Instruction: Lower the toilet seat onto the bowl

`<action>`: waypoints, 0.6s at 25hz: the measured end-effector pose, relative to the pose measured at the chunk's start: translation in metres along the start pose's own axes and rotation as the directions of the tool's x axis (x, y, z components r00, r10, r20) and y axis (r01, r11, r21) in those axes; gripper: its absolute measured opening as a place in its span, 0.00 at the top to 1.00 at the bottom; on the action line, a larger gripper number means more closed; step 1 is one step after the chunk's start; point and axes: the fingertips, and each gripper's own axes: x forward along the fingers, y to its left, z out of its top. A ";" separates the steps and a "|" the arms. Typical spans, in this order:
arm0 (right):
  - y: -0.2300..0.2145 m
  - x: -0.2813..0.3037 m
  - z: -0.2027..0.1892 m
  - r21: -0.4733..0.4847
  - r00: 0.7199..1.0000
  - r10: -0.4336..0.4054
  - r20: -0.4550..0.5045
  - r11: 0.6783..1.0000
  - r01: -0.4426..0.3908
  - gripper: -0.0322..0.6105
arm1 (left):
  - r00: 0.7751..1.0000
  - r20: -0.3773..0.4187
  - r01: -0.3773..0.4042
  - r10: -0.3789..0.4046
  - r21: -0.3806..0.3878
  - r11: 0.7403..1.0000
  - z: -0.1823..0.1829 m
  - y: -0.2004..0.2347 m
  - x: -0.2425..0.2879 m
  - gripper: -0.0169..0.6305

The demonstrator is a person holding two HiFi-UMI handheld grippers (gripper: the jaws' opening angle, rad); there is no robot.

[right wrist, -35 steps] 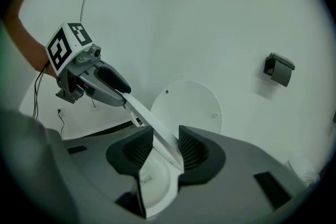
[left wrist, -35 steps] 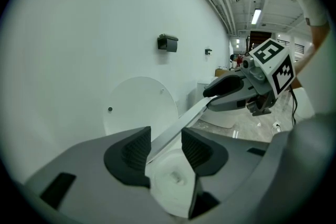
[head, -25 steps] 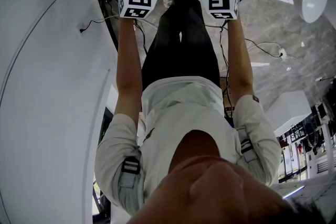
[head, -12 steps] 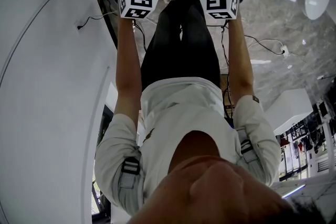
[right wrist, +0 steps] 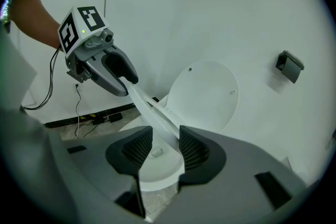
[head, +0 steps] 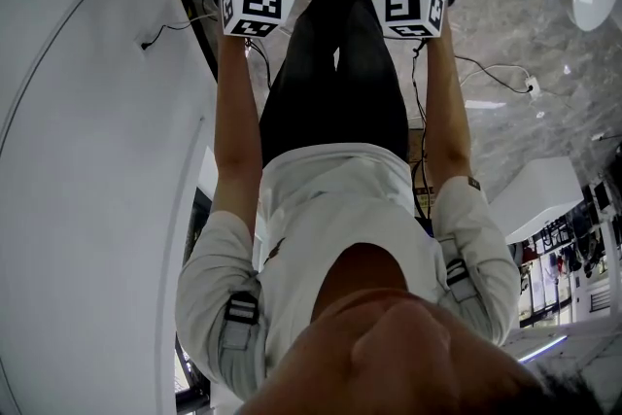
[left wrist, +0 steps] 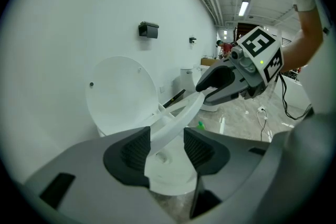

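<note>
Since the earlier frame both arms have carried their tools lower and further out toward the bowl (left wrist: 167, 175), and the left tongs (left wrist: 167, 148) have just been opening, with the rim of the toilet seat (left wrist: 175, 120) still between their jaws. The seat hangs part-way down, slanting above the bowl, not yet resting on it, while the lid (left wrist: 118, 94) stands upright behind the bowl. The left tongs now stand wide: the rim lies against one pad with a gap at the other, so they guide the seat rather than clamp it. The right tongs (right wrist: 166, 147), on the opposite side of the bowl, straddle the rim more narrowly and seem to press it from both sides, so they probably bear most of the control. One tool on each side of the ring keeps it level and stops it twisting on its hinge behind the bowl. Both point downward along the slant, which suits easing the ring down instead of letting it drop. The loosened left hold suggests the descent is nearing its end; the risk is the seat slipping and striking the bowl.
</note>
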 end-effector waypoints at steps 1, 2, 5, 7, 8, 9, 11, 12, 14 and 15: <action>0.002 0.000 -0.003 -0.004 1.000 0.003 -0.003 1.000 -0.003 0.68 | 1.000 -0.002 0.004 -0.004 0.000 1.000 -0.003 -0.002 0.000 0.66; 0.005 0.000 -0.005 -0.007 1.000 0.007 -0.007 1.000 -0.007 0.68 | 1.000 -0.004 0.009 -0.009 -0.001 1.000 -0.005 -0.005 0.000 0.65; 0.013 0.001 -0.014 -0.009 1.000 0.018 -0.018 1.000 -0.018 0.68 | 0.999 -0.008 0.032 -0.032 -0.013 0.999 -0.015 -0.013 0.001 0.65; 0.020 0.002 -0.020 -0.004 0.999 0.028 -0.027 1.000 -0.028 0.67 | 0.998 0.013 0.062 -0.061 -0.055 0.997 -0.019 -0.018 0.001 0.64; 0.023 0.002 -0.023 -0.003 0.999 0.032 -0.032 0.999 -0.032 0.67 | 0.997 0.034 0.079 -0.076 -0.090 0.993 -0.020 -0.019 0.000 0.64; 0.026 0.003 -0.026 -0.003 0.999 0.036 -0.036 0.999 -0.036 0.67 | 0.995 0.054 0.092 -0.085 -0.125 0.988 -0.021 -0.020 -0.001 0.64; 0.030 0.003 -0.031 -0.003 0.998 0.042 -0.044 0.999 -0.042 0.67 | 0.994 0.072 0.098 -0.088 -0.157 0.983 -0.024 -0.022 0.000 0.64; 0.031 0.003 -0.033 -0.002 0.998 0.045 -0.048 0.999 -0.045 0.67 | 0.994 0.071 0.097 -0.086 -0.158 0.983 -0.026 -0.024 0.001 0.64; 0.034 0.003 -0.038 -0.002 0.997 0.054 -0.054 0.999 -0.054 0.66 | 0.994 0.066 0.094 -0.085 -0.158 0.983 -0.029 -0.027 0.003 0.64; 0.036 0.003 -0.040 -0.002 0.997 0.059 -0.056 0.998 -0.059 0.66 | 0.994 0.063 0.094 -0.085 -0.159 0.983 -0.032 -0.029 0.003 0.64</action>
